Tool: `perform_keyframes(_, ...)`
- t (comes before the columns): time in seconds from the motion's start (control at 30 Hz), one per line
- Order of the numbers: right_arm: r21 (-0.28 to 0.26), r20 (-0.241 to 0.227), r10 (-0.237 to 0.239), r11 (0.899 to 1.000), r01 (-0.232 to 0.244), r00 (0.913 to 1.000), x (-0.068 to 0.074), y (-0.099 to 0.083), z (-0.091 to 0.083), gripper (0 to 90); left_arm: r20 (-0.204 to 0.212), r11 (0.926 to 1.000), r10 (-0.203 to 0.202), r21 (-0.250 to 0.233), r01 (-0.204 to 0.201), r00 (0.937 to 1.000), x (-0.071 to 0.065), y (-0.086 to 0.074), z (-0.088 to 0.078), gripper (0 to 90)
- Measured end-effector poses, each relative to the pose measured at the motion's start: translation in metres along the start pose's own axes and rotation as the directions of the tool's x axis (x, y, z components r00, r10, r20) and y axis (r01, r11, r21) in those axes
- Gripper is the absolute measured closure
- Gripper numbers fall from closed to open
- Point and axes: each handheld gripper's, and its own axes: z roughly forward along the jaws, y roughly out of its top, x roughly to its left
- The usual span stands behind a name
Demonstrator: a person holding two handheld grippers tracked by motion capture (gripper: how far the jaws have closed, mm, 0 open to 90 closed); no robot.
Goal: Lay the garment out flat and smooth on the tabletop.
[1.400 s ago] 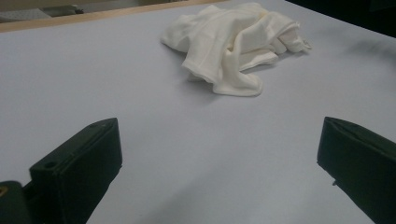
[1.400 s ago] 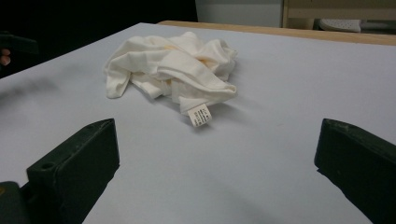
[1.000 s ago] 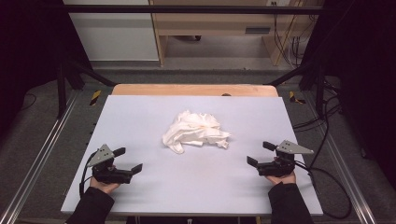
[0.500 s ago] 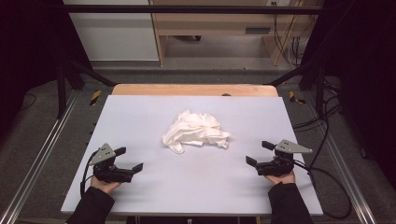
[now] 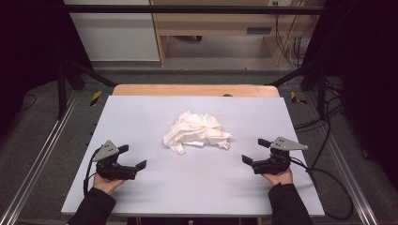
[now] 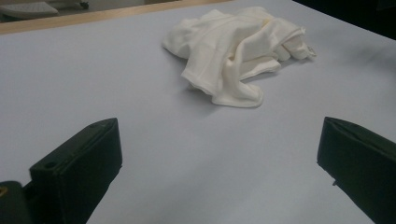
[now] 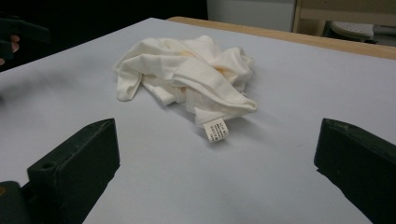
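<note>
- Crumpled white cloth (image 5: 197, 132) mid-counter (image 5: 141, 117), touching nothing else.
- Left gripper (image 5: 133, 157) near the front left corner, fingers (image 6: 77, 163) spread wide, empty, cloth well ahead and to their right.
- Right gripper (image 5: 256, 152) front right, fingers (image 7: 74, 161) likewise released, cloth ahead between them, tag (image 7: 215, 129) at its nearest edge.

A crumpled cloth (image 5: 197, 131) lies on the table (image 5: 141, 112), about midway between left and right. The left gripper (image 5: 132, 158) sits near the table's near-left corner, the right gripper (image 5: 255, 151) near its near-right corner, each well apart from the cloth. A small tag (image 7: 215, 129) lies on the table at the cloth's near-right edge.
</note>
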Motion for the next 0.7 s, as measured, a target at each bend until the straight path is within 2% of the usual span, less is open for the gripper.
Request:
perform_keyframes(0.3, 0.022, -0.012, -0.022, 0.999, 0.023, 0.9997, 0.008, 0.015, 0.017, 0.7, -0.001, 1.0, -0.002, -0.001, 0.002, 1.0, -0.009, 0.017, 0.01, 0.0)
perform_keyframes(0.47, 0.031, -0.007, -0.032, 0.999, 0.032, 0.9995, 0.009, 0.023, 0.028, 1.1, 0.009, 1.0, -0.001, -0.007, 0.001, 1.0, -0.017, 0.027, 0.022, 0.7)
perform_keyframes(0.7, 0.059, 0.006, -0.031, 0.998, 0.03, 0.9995, 0.006, 0.027, 0.044, 1.4, 0.011, 0.9999, 0.006, 0.01, -0.006, 0.9999, -0.027, 0.034, 0.041, 2.6)
